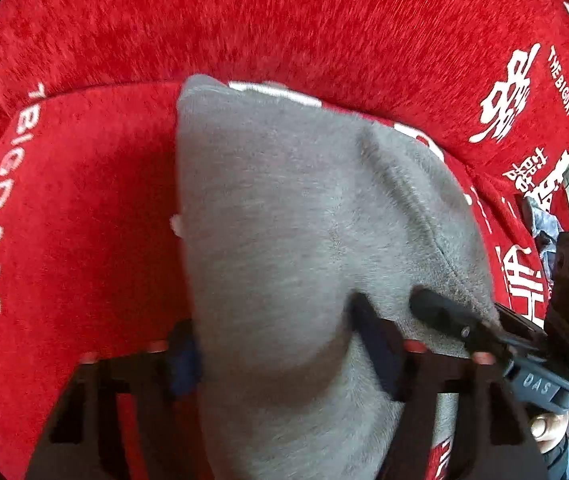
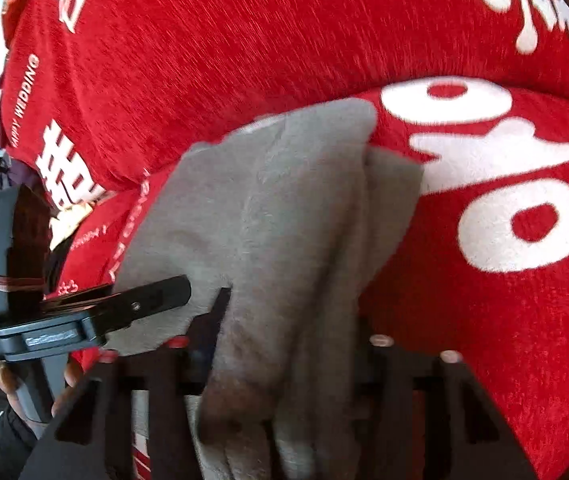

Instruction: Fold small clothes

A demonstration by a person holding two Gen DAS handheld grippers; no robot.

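The red plush sofa cover with white printed lettering fills the background ahead of and beneath both claws, rising as a backrest beyond them. The grey fleece garment lies bunched on the seat surface, extending forward from between the fingers of each claw toward the backrest seam. The left claw is gripping the garment: grey cloth fills the gap between its two fingers and bulges around them. The right claw is likewise clamped on a folded, layered section of the same garment, with folds hanging below its fingers. In the right wrist view, the left claw's finger rests on the garment just to the left of the right claw.
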